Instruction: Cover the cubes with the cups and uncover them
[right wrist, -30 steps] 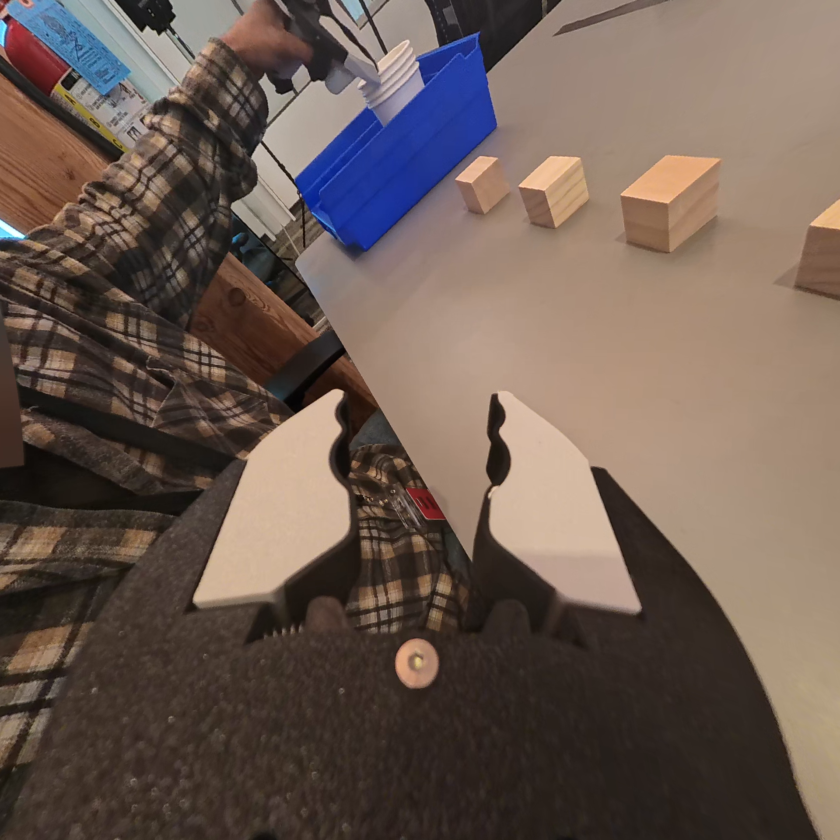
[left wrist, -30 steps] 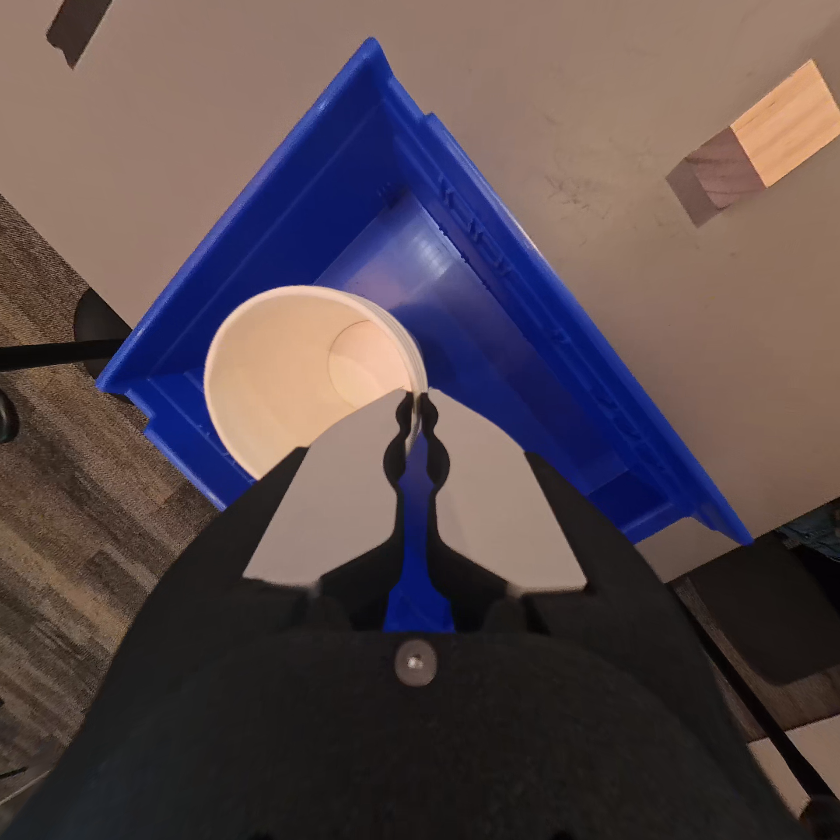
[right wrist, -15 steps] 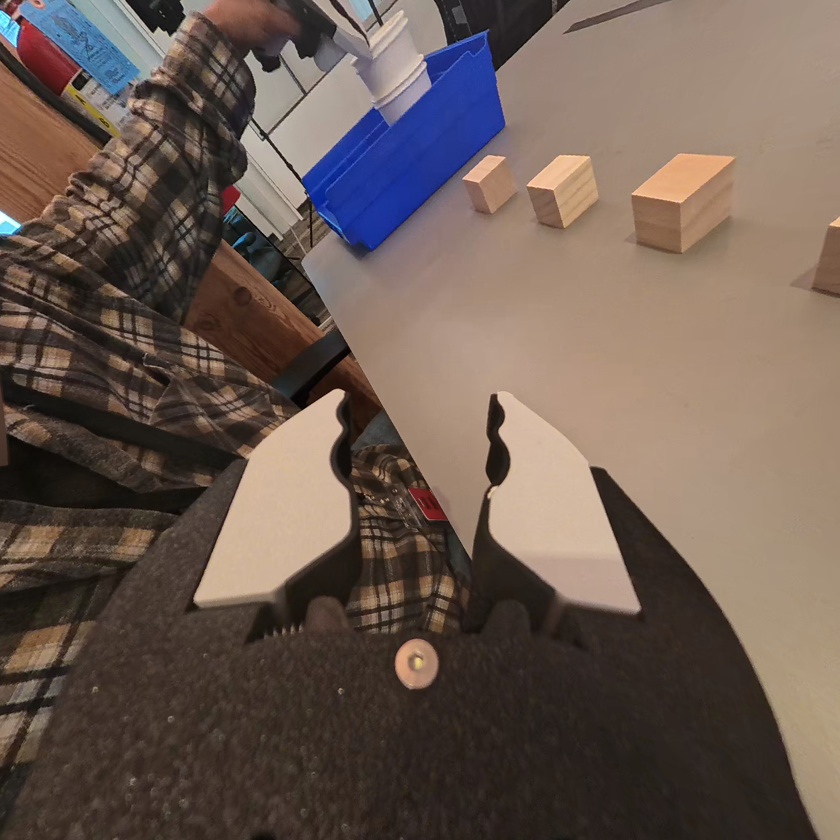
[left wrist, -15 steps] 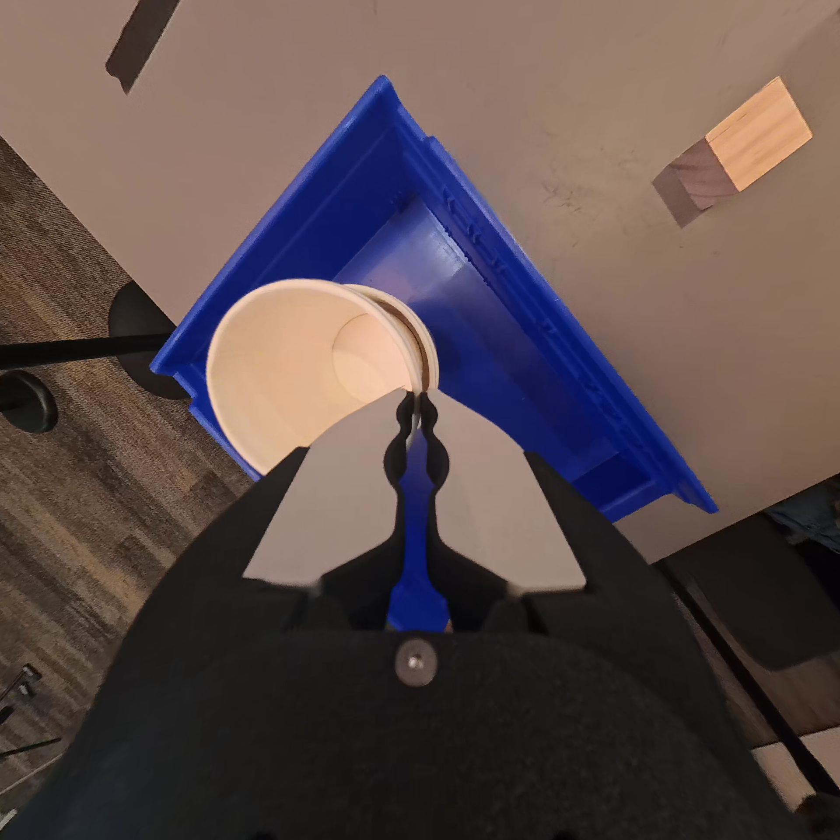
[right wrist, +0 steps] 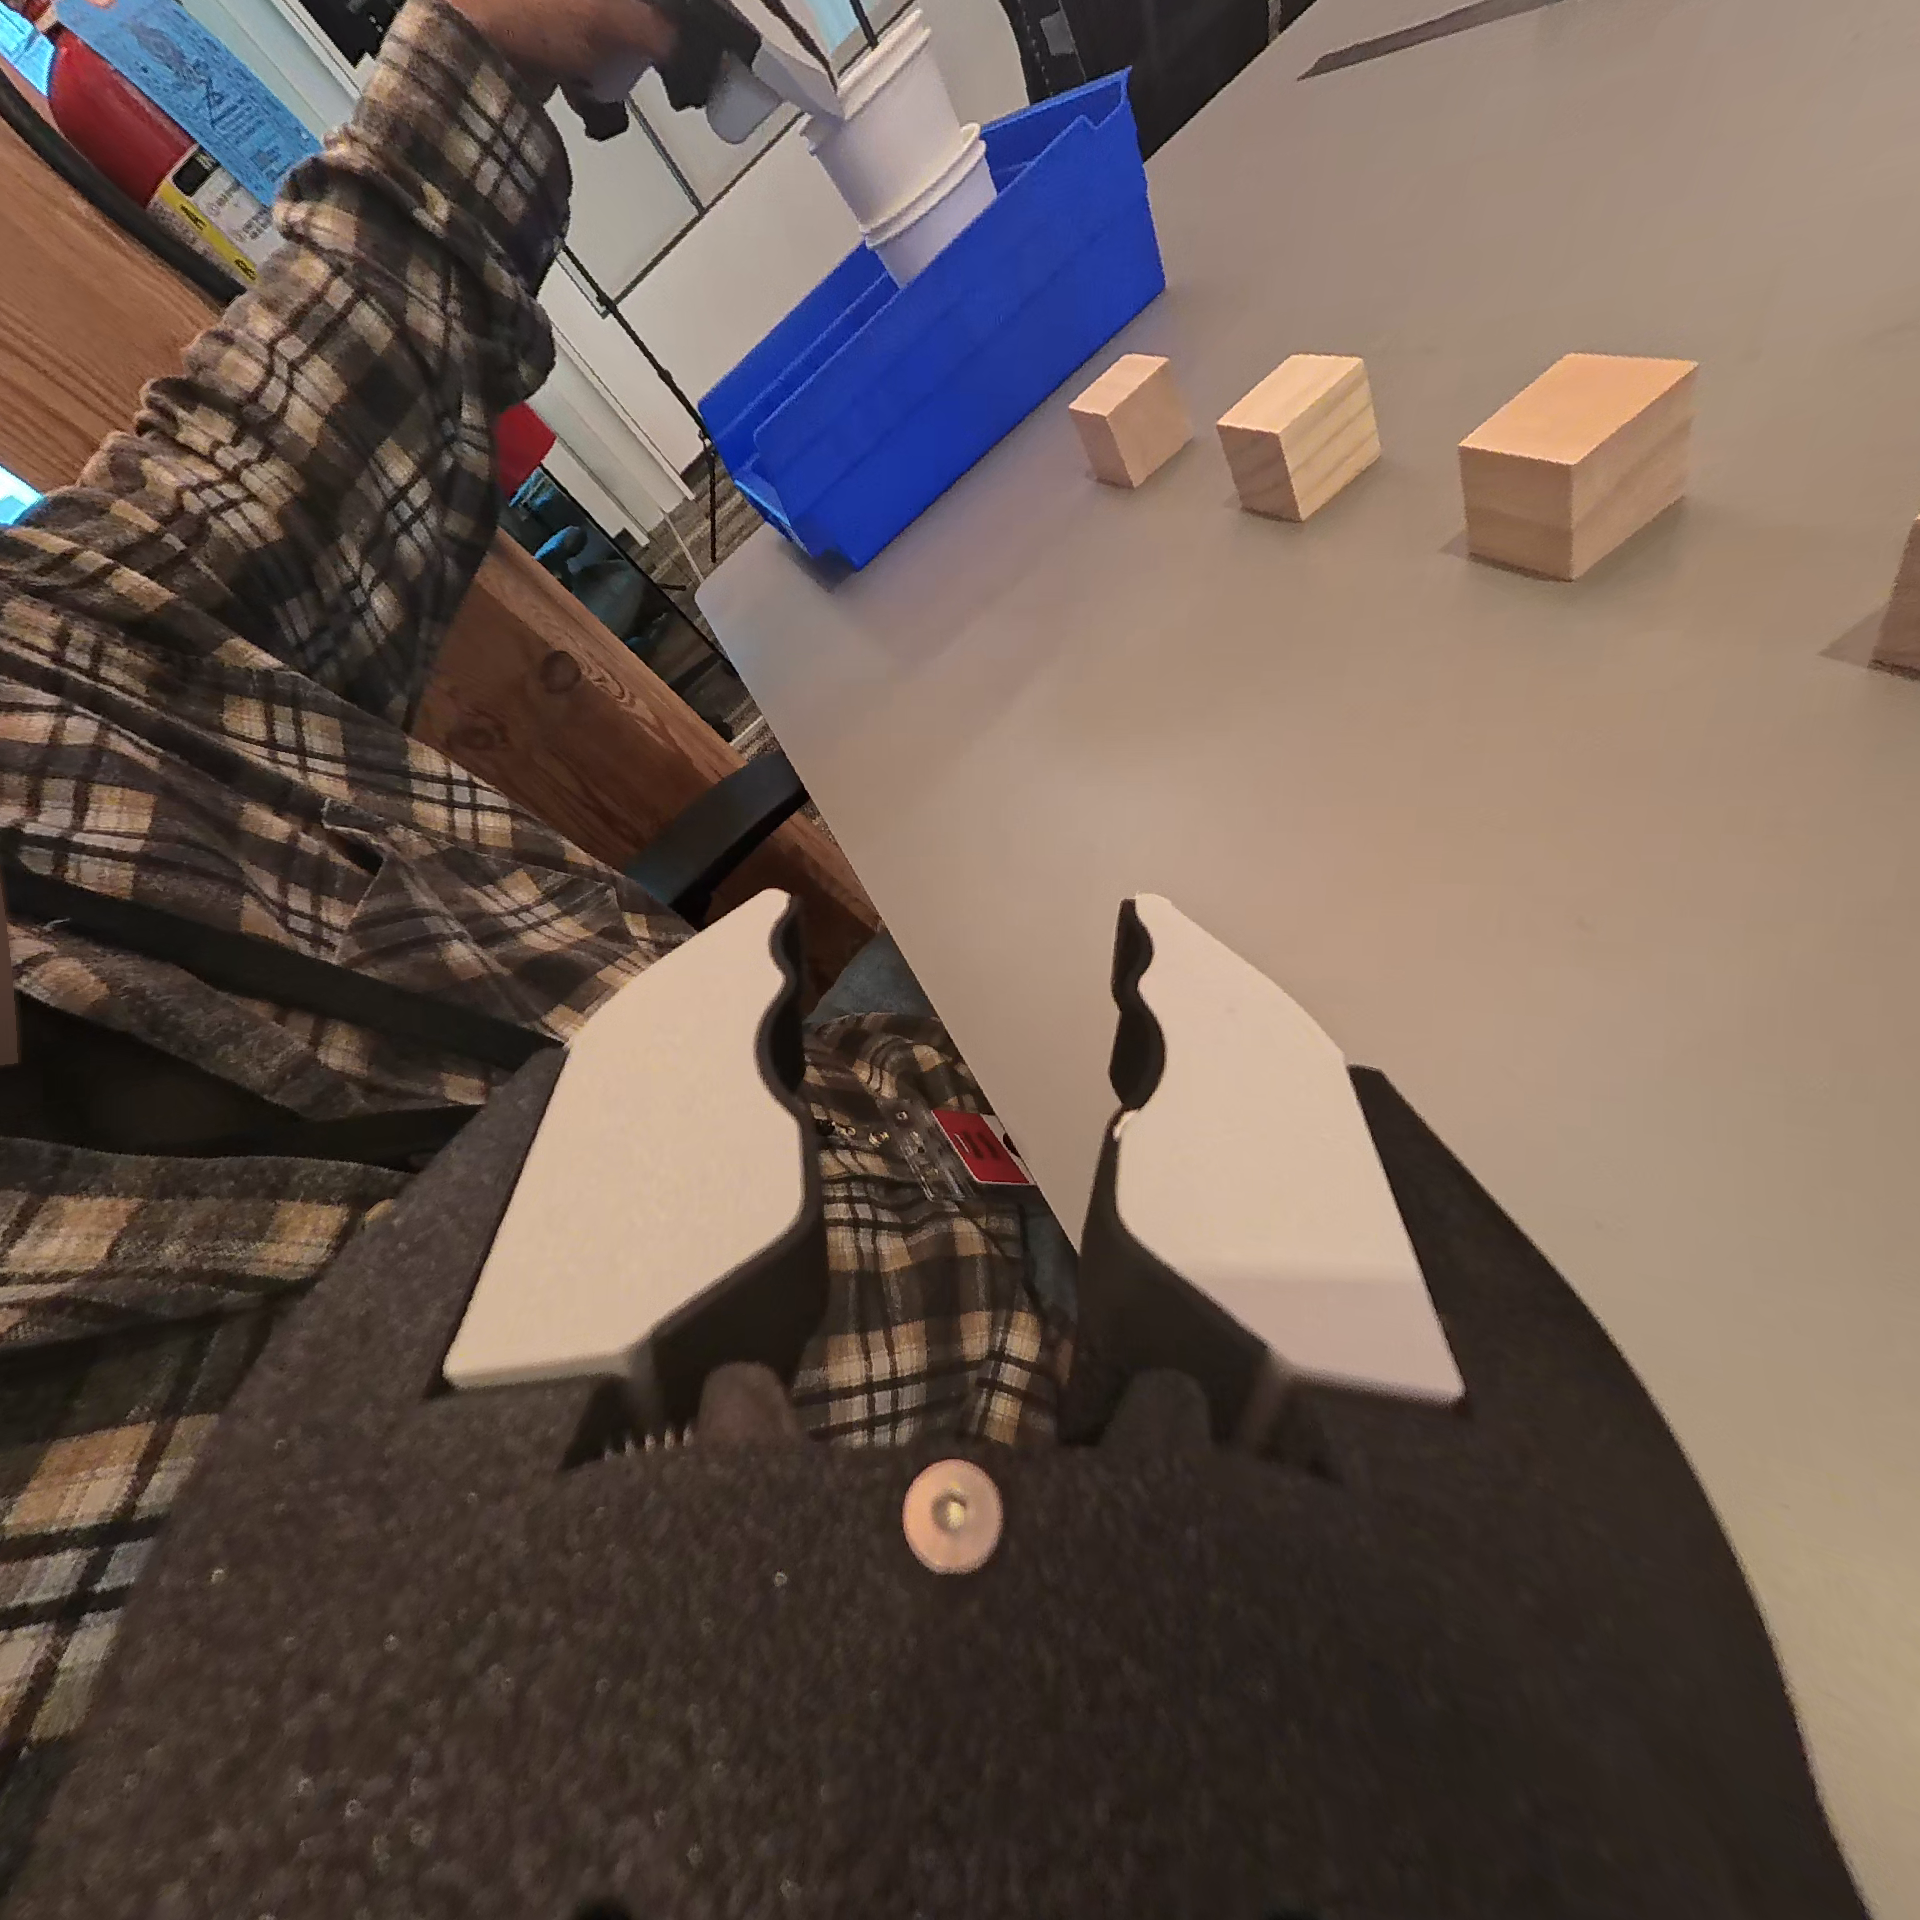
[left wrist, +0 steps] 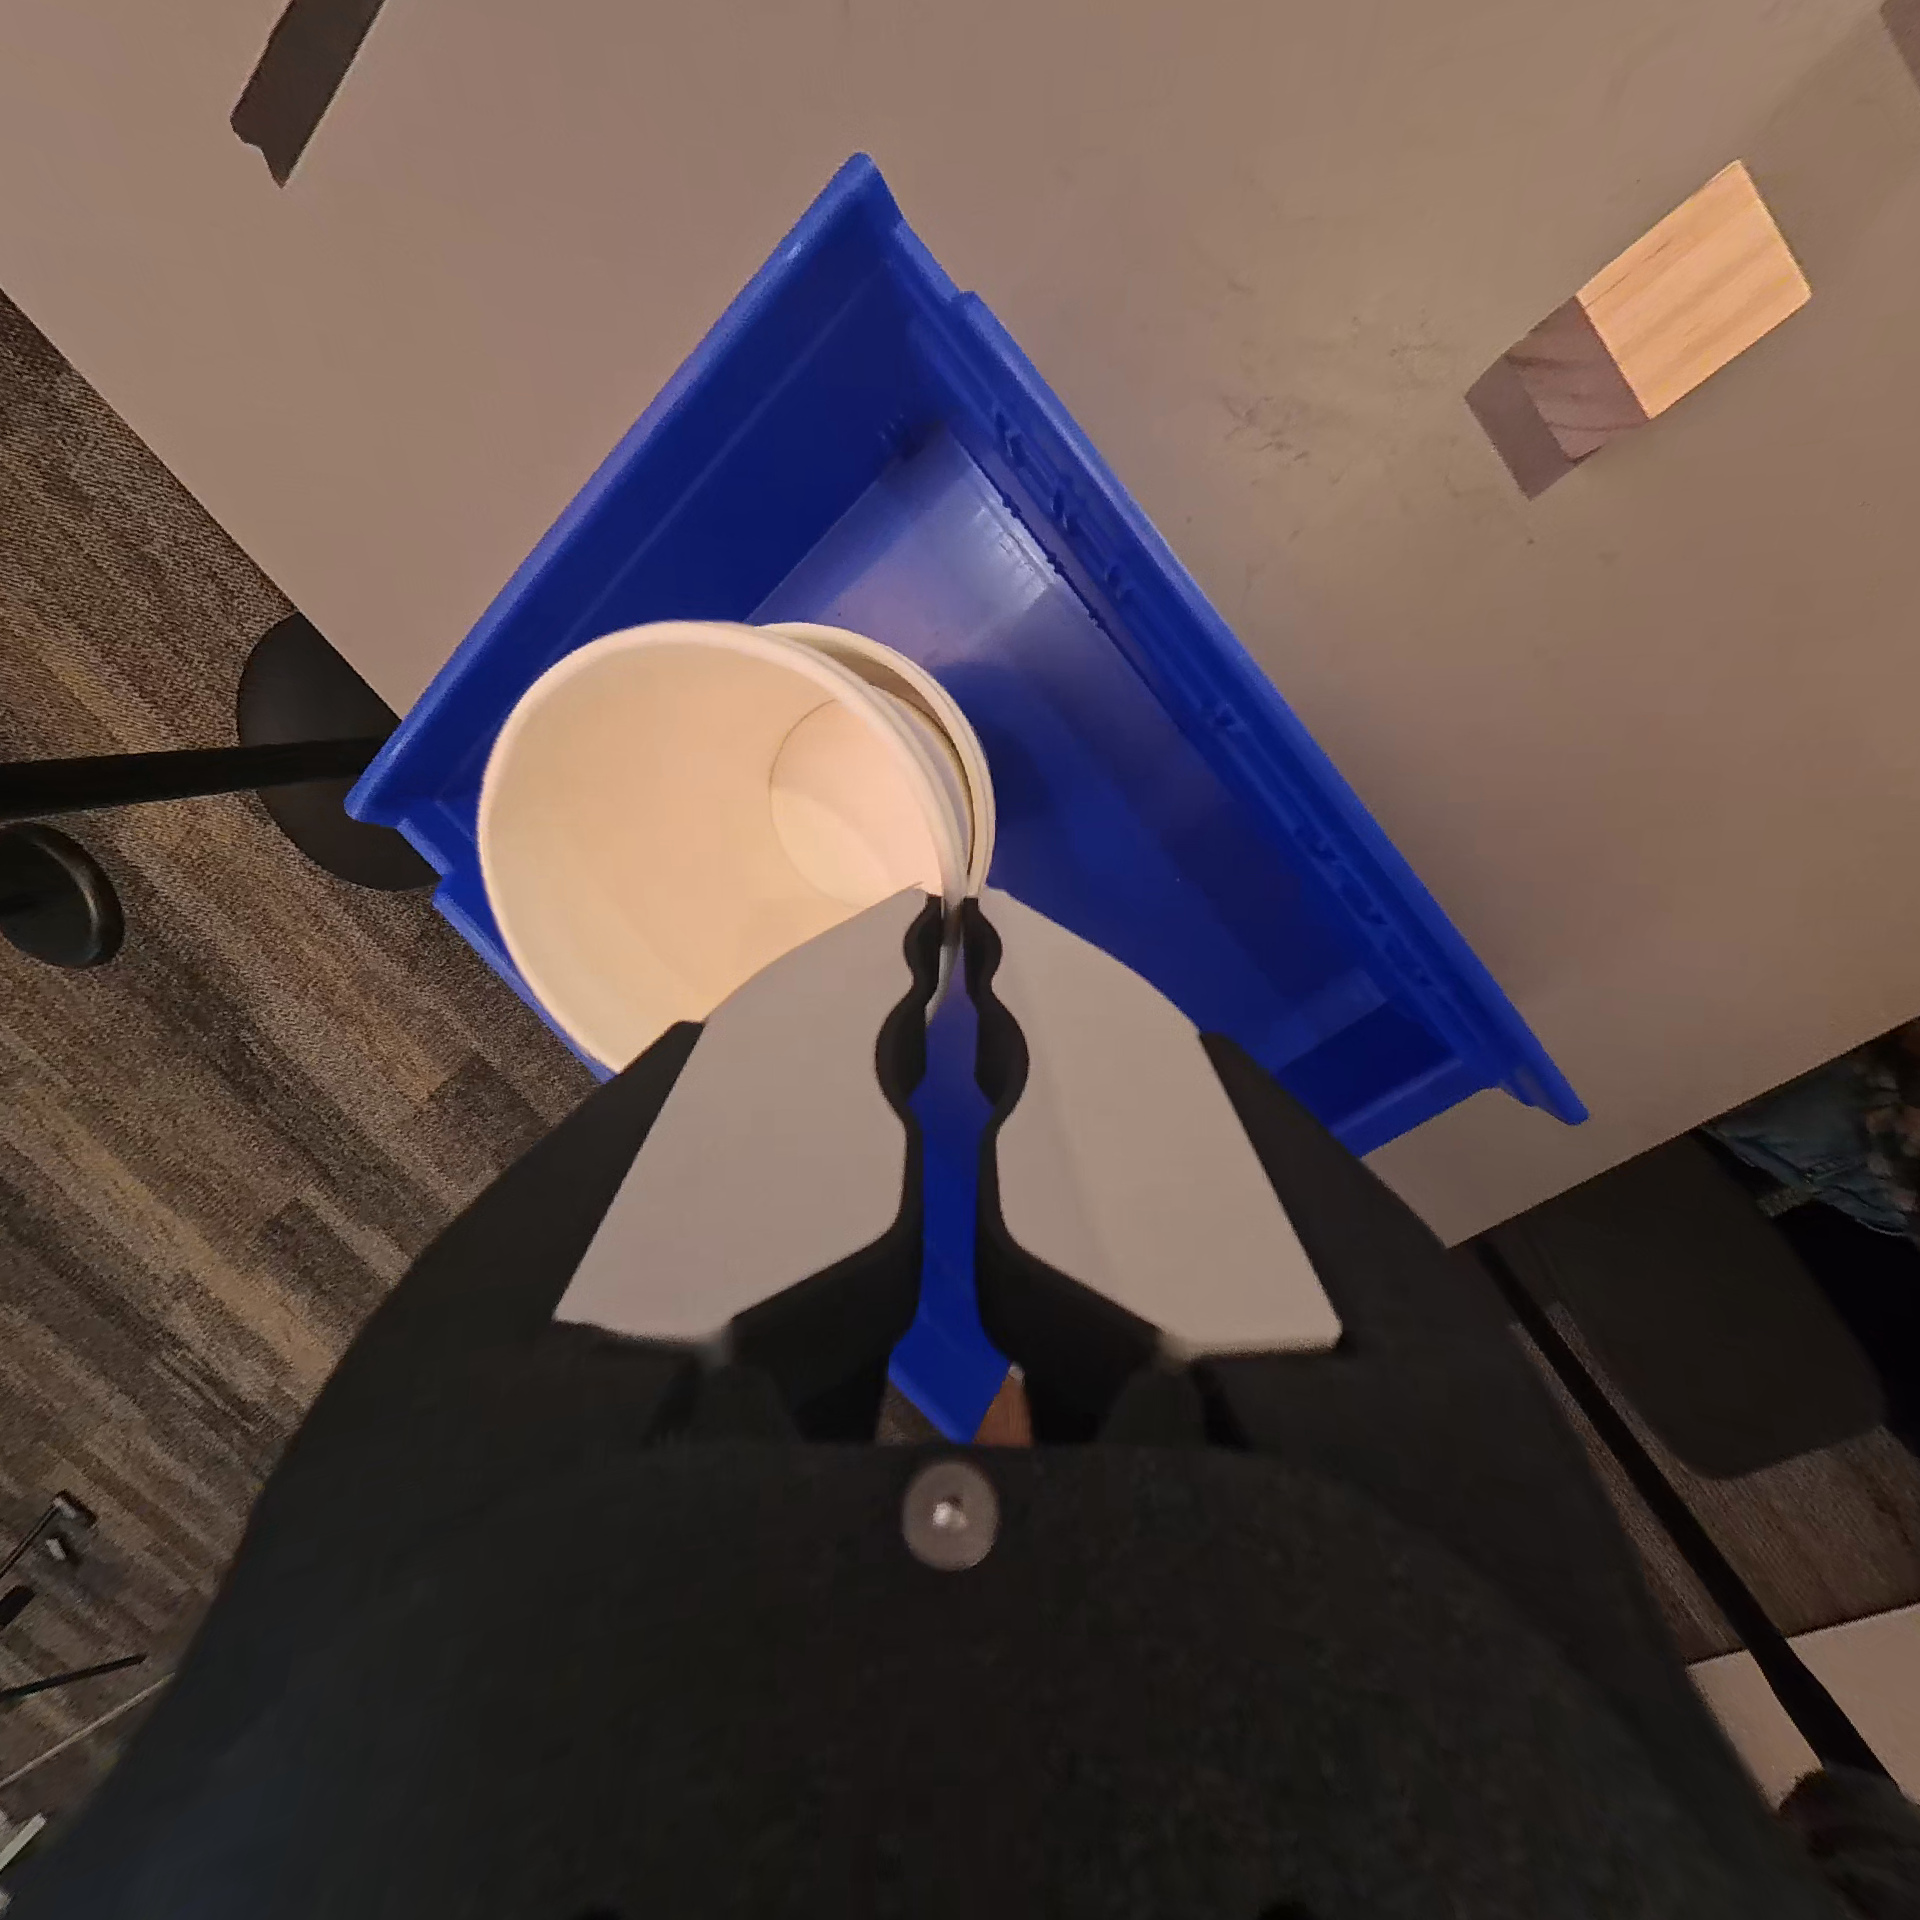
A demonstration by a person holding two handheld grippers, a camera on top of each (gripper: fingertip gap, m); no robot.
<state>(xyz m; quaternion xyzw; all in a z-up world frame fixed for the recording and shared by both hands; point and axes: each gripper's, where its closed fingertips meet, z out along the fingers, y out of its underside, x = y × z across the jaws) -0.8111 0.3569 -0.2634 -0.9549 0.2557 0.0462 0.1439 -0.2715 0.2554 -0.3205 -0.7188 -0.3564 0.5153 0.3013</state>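
Note:
My left gripper (left wrist: 948, 914) is shut on the rim of a stack of white paper cups (left wrist: 686, 821) and holds it mouth up above the blue bin (left wrist: 727, 436). The right wrist view shows the stack of cups (right wrist: 909, 156) hanging over the bin (right wrist: 966, 384). One wooden cube (left wrist: 1652, 332) lies on the table right of the bin. In the right wrist view a row of wooden cubes stands on the grey table: a small cube (right wrist: 1130, 418), a middle cube (right wrist: 1299, 434), a larger block (right wrist: 1574, 462) and the edge of another (right wrist: 1901, 613). My right gripper (right wrist: 951, 925) is open and empty at the table's near edge.
The person's plaid sleeve (right wrist: 343, 343) reaches from the left to the bin. A wooden desk (right wrist: 582, 707) and a black chair part (right wrist: 717, 831) lie beside the grey table (right wrist: 1455, 883). Carpet floor (left wrist: 156, 1039) shows left of the bin, with a dark stand base (left wrist: 301, 758).
My left gripper has risen with the stack of cups, lifting it up out of the blue bin. My right gripper has stayed open in place.

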